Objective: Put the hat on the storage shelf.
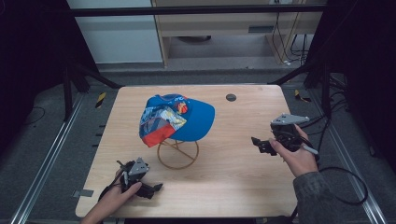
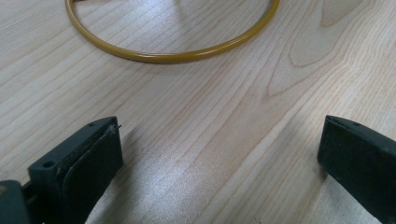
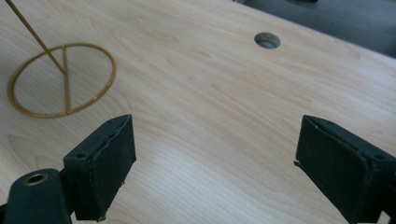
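Note:
A blue baseball cap (image 1: 187, 119) with a colourful printed front panel and a red brim edge rests on a gold wire stand (image 1: 178, 153) in the middle of the wooden table (image 1: 233, 177). The stand's ring base (image 2: 173, 55) lies just ahead of my left gripper (image 2: 219, 158), whose jaws are wide apart and hold nothing. In the high view my left gripper (image 1: 156, 188) sits near the table's front left. My right gripper (image 1: 256, 141) hovers at the right of the table, pointing left. Its jaws are wide apart too, and its view (image 3: 215, 161) takes in the stand's ring (image 3: 63, 79).
A round cable hole (image 1: 230, 97) lies at the table's far side, right of the cap, and appears as well in the right gripper view (image 3: 267, 40). A black cable (image 1: 345, 182) loops off the table's right edge. Dark frame rails surround the table.

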Demonstrator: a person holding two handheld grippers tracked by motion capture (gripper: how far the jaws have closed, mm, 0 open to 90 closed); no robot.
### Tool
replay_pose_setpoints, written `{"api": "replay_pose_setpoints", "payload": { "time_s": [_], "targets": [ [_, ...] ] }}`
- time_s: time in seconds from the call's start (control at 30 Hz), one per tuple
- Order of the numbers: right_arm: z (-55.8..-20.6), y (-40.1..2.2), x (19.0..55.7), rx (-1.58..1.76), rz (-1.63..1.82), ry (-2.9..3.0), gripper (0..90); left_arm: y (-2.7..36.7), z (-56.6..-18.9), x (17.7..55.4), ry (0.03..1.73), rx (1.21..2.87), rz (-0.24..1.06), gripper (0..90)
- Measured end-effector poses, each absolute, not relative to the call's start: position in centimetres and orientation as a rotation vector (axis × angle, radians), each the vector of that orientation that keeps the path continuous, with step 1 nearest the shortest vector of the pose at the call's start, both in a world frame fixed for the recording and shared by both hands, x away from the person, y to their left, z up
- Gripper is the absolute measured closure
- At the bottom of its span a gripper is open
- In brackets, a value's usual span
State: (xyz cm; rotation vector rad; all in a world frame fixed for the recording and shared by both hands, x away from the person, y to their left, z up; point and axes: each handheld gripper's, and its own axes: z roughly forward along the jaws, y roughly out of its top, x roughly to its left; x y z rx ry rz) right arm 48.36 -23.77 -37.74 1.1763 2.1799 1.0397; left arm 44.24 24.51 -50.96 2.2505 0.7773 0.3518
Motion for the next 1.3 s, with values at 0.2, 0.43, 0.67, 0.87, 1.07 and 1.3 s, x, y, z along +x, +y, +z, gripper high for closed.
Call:
{"api": "replay_pose_setpoints", "payload": {
  "time_s": [0.2,0.43,0.67,0.87,1.07,1.3],
  "targets": [
    [-39.5,-23.6,48.4,1.198,1.025,2.202,12.2,24.5,-51.0,44.2,0.778,2.250,0.352,0.0],
    [-43.7,-22.6,48.1,1.237,1.001,2.258,12.4,24.5,-51.0,44.2,0.777,2.250,0.351,0.0],
    [-46.8,-21.4,48.1,1.287,1.020,2.280,12.7,24.5,-51.0,44.2,0.777,2.250,0.352,0.0],
    [-49.3,-20.7,48.2,1.339,1.017,2.286,12.5,24.5,-51.0,44.2,0.777,2.250,0.352,0.0],
    [-50.4,-20.1,48.1,1.357,0.992,2.271,10.5,24.5,-51.0,44.3,0.775,2.251,0.352,0.0],
    [-51.1,-19.4,47.5,1.278,0.949,2.225,6.6,24.5,-51.0,44.2,0.777,2.250,0.351,0.0]
  ]
}}
